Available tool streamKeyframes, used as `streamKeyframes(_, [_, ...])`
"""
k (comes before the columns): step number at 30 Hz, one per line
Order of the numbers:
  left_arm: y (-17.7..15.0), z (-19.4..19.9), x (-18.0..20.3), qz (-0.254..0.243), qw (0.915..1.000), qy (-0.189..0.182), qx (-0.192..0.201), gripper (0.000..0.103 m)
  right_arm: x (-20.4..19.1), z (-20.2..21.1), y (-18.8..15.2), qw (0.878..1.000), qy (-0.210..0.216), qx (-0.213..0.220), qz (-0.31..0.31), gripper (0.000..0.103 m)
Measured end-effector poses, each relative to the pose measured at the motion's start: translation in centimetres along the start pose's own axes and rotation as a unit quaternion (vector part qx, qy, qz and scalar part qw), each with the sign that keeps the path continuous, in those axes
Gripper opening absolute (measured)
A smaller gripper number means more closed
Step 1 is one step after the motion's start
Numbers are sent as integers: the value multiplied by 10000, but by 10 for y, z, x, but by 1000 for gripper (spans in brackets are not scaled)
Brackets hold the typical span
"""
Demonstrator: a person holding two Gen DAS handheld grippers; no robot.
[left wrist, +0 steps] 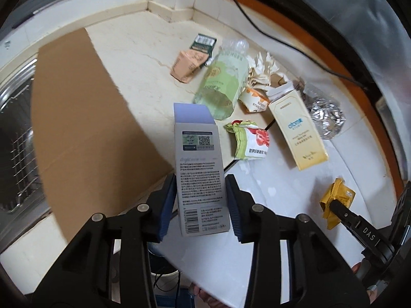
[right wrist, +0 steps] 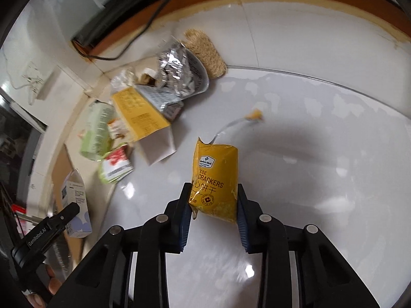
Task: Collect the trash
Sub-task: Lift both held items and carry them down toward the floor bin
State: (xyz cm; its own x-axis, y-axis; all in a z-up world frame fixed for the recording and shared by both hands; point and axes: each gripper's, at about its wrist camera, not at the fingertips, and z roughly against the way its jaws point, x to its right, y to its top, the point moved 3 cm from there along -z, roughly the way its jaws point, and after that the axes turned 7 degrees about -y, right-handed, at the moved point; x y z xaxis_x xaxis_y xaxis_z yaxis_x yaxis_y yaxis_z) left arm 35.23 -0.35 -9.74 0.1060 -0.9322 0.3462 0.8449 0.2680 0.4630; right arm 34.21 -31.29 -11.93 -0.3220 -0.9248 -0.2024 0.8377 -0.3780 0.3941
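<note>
My left gripper (left wrist: 200, 187) is shut on a grey and lilac carton (left wrist: 199, 164), whose open flap points away from me. My right gripper (right wrist: 213, 197) is shut on a yellow cracker packet (right wrist: 215, 177). That packet (left wrist: 336, 205) also shows in the left wrist view at the lower right, with the right gripper's black finger on it. The grey carton (right wrist: 75, 200) appears at the lower left of the right wrist view. More trash lies on the white counter (right wrist: 308, 166): a green pouch (left wrist: 222, 84), a cream box (left wrist: 299, 133), a red and green wrapper (left wrist: 250, 140) and crumpled foil (left wrist: 326, 115).
A brown cardboard sheet (left wrist: 84, 118) covers the counter's left part beside a metal sink (left wrist: 15, 154). An orange carton (left wrist: 186, 65) and a dark green box (left wrist: 204, 43) lie near the back corner. A black cable (left wrist: 269, 33) runs along the back. A scrub pad (right wrist: 205, 54) rests behind the foil.
</note>
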Motion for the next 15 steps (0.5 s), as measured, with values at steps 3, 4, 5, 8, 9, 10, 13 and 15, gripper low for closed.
streamKeyframes(3, [-9, 29, -3, -57, 9999, -7, 159, 35, -2, 20, -18, 9998, 189, 98, -21, 31])
streamKeyframes(4, [-12, 39, -5, -65, 9998, -28, 206, 35, -3, 27, -24, 9997, 231, 125, -1, 30])
streamKeyframes(5, [-16, 47, -6, -71, 9997, -49, 243, 35, -3, 34, -29, 9995, 272, 144, 18, 30])
streamKeyframes(8, [-29, 75, -9, -139, 9992, -120, 363, 34, -10, 56, -48, 9987, 435, 217, 146, 30])
streamKeyframes(9, [-33, 82, -8, -164, 9990, -141, 401, 34, -12, 63, -54, 9984, 478, 249, 187, 30])
streamKeyframes(10, [-36, 89, -7, -206, 9986, -163, 451, 33, -15, 69, -58, 9980, 516, 280, 223, 30])
streamKeyframes(13, [-50, 111, -6, -295, 9978, -217, 544, 33, -24, 93, -76, 9964, 667, 373, 355, 30])
streamKeyframes(15, [-61, 124, -6, -343, 9973, -264, 588, 33, -32, 111, -92, 9950, 742, 463, 489, 30])
